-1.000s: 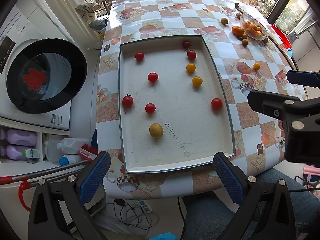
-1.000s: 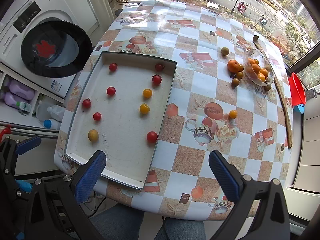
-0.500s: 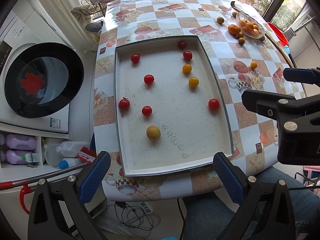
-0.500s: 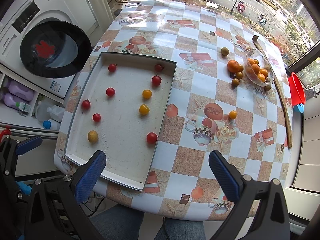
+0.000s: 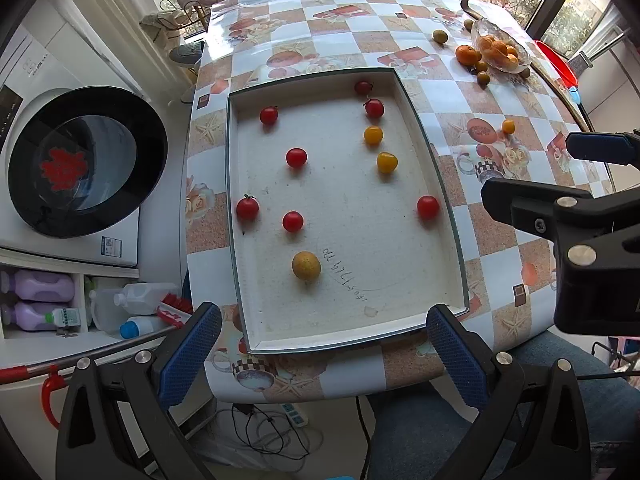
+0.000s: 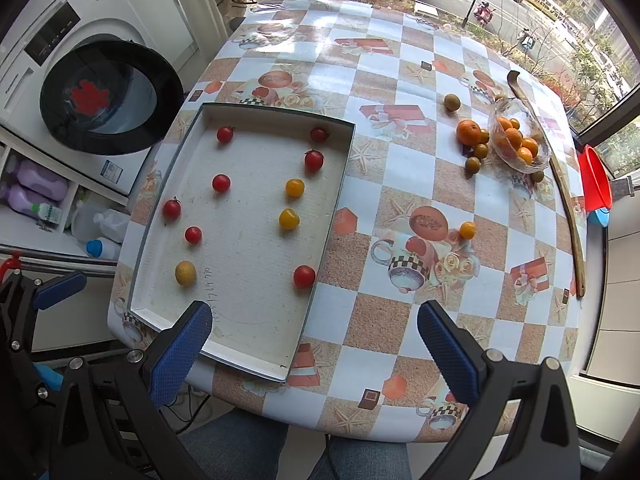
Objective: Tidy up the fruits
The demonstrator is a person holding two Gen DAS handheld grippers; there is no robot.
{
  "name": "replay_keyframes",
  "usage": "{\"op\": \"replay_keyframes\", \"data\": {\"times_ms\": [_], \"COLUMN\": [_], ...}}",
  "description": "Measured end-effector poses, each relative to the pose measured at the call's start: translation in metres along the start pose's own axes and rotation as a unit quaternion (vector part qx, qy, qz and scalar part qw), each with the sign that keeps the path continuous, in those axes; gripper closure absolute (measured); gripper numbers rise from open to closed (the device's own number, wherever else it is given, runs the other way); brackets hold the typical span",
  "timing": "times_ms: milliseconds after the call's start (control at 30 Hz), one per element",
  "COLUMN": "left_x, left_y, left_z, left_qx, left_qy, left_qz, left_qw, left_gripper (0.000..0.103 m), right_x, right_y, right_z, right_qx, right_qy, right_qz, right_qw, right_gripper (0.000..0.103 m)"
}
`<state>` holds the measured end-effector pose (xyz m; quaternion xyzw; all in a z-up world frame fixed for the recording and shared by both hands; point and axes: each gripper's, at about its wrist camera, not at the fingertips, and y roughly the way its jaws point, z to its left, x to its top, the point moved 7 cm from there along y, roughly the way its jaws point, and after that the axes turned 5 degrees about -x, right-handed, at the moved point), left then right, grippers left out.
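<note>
Both the left gripper point(image 5: 323, 344) and the right gripper point(image 6: 314, 340) are held spread and empty, above the near edge of the surface point(image 6: 400, 184). One fruit should be approached squarely from above and pinched lightly to avoid rolling or bruising. Seven red tomatoes, two yellow ones and a tan fruit point(image 6: 185, 273) lie scattered in the tray point(image 6: 256, 370); oranges are kept in the glass bowl point(image 6: 536, 166), well apart.
</note>
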<state>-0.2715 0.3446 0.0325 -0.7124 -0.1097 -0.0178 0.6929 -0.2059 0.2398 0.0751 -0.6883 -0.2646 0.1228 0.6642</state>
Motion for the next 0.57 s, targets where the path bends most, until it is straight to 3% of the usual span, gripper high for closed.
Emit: {"op": "replay_keyframes", "data": {"times_ms": [567], "left_x": [0.005], "left_y": [-0.0024], "left_z": [0.0009], "left_qx": [-0.004], "left_qy": [0.006], "left_qz": [-0.012], "left_qw": [0.9999], "left_gripper": [0.0], "right_x": [0.0007], "right_y": [0.0001], "right_z": [-0.0027], "right_qx": [0.001], "right_qy": [-0.003], "right_qz": [0.001], "right_qw": [1.0], "right_gripper": [0.0]}}
